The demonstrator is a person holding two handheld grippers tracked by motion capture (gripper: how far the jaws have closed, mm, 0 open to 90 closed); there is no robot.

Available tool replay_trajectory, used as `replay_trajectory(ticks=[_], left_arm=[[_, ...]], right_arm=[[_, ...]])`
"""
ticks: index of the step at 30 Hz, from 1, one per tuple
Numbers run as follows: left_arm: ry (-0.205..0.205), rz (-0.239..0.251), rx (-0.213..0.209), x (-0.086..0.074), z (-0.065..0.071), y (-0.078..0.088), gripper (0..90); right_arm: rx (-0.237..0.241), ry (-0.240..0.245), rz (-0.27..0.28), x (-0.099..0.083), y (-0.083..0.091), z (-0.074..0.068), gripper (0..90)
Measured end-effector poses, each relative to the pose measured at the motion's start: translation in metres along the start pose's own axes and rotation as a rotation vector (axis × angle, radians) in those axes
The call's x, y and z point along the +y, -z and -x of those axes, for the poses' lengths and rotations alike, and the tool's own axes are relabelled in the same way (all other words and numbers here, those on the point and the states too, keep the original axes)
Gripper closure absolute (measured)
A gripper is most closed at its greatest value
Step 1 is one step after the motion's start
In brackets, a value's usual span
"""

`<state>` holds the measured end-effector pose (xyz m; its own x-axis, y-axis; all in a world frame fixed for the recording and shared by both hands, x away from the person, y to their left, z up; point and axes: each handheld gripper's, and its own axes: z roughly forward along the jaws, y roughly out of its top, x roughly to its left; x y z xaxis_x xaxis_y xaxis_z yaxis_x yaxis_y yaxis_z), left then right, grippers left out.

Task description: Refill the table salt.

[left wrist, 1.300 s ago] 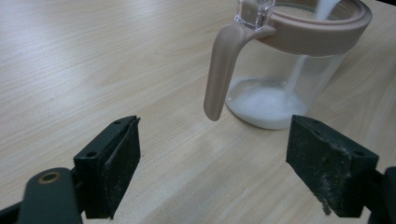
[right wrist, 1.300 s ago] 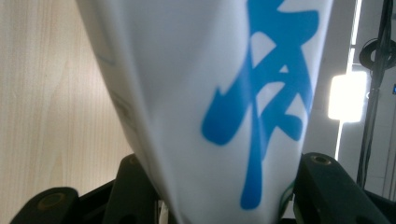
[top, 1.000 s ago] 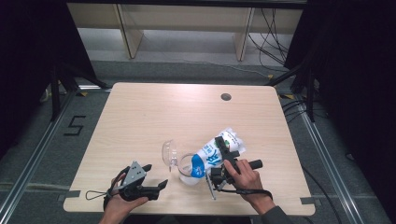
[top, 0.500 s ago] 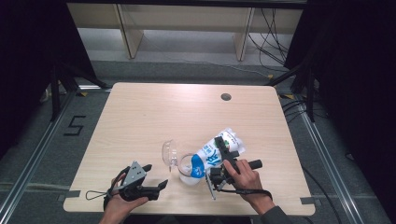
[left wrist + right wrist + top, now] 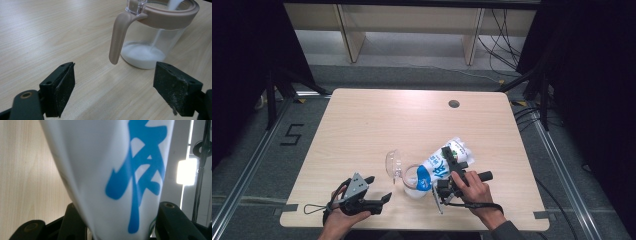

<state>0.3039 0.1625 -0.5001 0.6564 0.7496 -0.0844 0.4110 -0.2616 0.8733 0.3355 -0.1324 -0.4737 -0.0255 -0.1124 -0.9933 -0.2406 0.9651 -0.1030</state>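
Note:
A white pouch with blue print (image 5: 443,162) hangs tilted over a clear jug (image 5: 411,182), its low end at the jug's mouth. My right gripper (image 5: 449,156) is shut on the pouch; in the right gripper view the pouch (image 5: 112,170) sits between both jaws. The jug (image 5: 152,42) has a beige rim and handle (image 5: 117,40), white contents at its bottom, and a white stream falling in at its far side. Its clear lid (image 5: 392,163) stands flipped open. My left gripper (image 5: 379,189) rests open on the table, left of the jug, with nothing between its jaws (image 5: 120,92).
The light wooden table (image 5: 412,120) has a round cable hole (image 5: 454,104) near its far right. The jug stands close to the front edge. Beyond the table are shelf legs and cables on the floor.

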Motion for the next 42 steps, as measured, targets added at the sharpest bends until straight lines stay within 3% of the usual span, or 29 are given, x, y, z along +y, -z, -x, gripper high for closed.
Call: replay_trajectory(ticks=[1,2,3,5,6,12,16,19,20,21,22,31,35,37,41,42], left_arm=[[0.000,-0.001,0.000,0.0000,0.0000,0.0000,17.3],[0.000,0.000,0.000,0.0000,0.0000,0.0000,17.2],[0.000,0.000,0.000,0.0000,0.0001,0.0001,17.3],[-0.001,0.000,0.000,0.0000,0.0001,0.0002,17.3],[0.000,0.000,0.000,0.0000,0.0001,0.0001,17.3],[-0.001,0.000,0.000,0.0000,-0.0001,0.0002,17.3],[-0.001,0.000,0.000,-0.0001,-0.0001,0.0002,17.3],[-0.001,0.000,0.001,0.0000,0.0000,0.0001,17.3],[-0.001,-0.001,0.001,0.0000,0.0000,0.0001,17.3],[-0.002,-0.001,0.001,0.0000,0.0000,0.0000,17.3],[-0.002,-0.001,0.002,0.0000,0.0001,0.0000,17.3],[-0.001,-0.001,0.002,-0.0001,0.0000,0.0000,17.3],[-0.011,-0.005,0.008,0.0000,-0.0003,0.0002,17.3],[-0.010,-0.002,0.004,0.0000,-0.0004,0.0001,17.3],[-0.011,-0.005,0.010,0.0000,-0.0008,0.0004,17.3],[-0.011,-0.003,0.006,-0.0001,-0.0010,0.0002,17.3]], right_arm=[[0.001,0.000,0.000,-0.0001,-0.0001,0.0000,59.7],[0.015,-0.050,-0.011,-0.0004,-0.0001,-0.0039,59.7],[0.020,-0.065,-0.019,-0.0005,0.0003,-0.0050,59.8],[0.018,-0.055,-0.013,-0.0006,-0.0001,-0.0042,59.8],[0.018,-0.085,-0.022,-0.0007,0.0007,-0.0062,59.8],[0.014,-0.083,-0.003,-0.0013,-0.0008,-0.0062,59.9],[0.014,-0.076,-0.022,-0.0005,0.0008,-0.0056,59.9],[0.000,0.011,0.002,0.0000,-0.0002,0.0006,60.0],[0.007,-0.011,-0.005,-0.0002,0.0001,-0.0008,60.0],[0.001,-0.003,-0.002,-0.0001,0.0001,0.0000,60.0],[0.009,-0.057,-0.009,-0.0008,-0.0002,-0.0042,60.0],[0.012,-0.057,-0.014,-0.0014,-0.0003,-0.0044,60.1],[0.013,-0.091,-0.015,-0.0013,-0.0005,-0.0070,60.2],[0.013,-0.069,-0.010,-0.0011,-0.0007,-0.0052,60.3],[0.009,-0.093,-0.014,-0.0008,-0.0008,-0.0071,60.4],[0.009,-0.078,-0.004,-0.0008,-0.0016,-0.0062,60.4]])
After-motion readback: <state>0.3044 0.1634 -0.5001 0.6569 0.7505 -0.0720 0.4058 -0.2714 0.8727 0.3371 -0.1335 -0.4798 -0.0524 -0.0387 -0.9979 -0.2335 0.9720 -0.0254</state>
